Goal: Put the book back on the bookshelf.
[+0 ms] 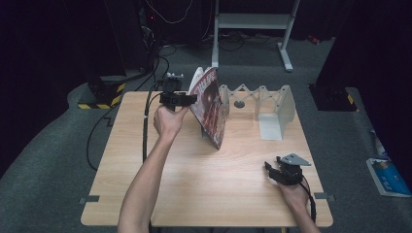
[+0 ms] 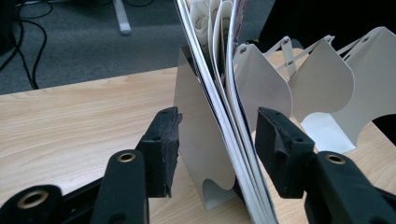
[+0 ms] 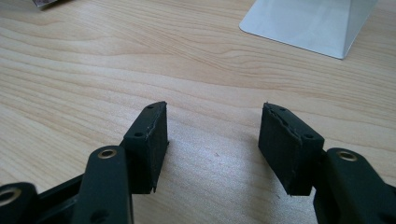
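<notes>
Resting low on the wooden table (image 1: pixel 194 184), the right gripper (image 3: pixel 212 140) has its jaws spread, empty. Beyond it, the outstretched left gripper (image 2: pixel 217 140) stands spread astride the tilted magazine (image 1: pixel 209 104) in the white expanding file rack (image 1: pixel 272 104).

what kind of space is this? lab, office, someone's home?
Most likely a lab or recording rig, not a home: a lone wooden table on grey carpet, black curtains around it, loose cables across the floor, hazard-striped equipment base.

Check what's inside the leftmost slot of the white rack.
A magazine stands on edge in the rack, leaning. The left gripper has open jaws either side of it and the end divider. Its bottom edge inside the slot is hidden.
</notes>
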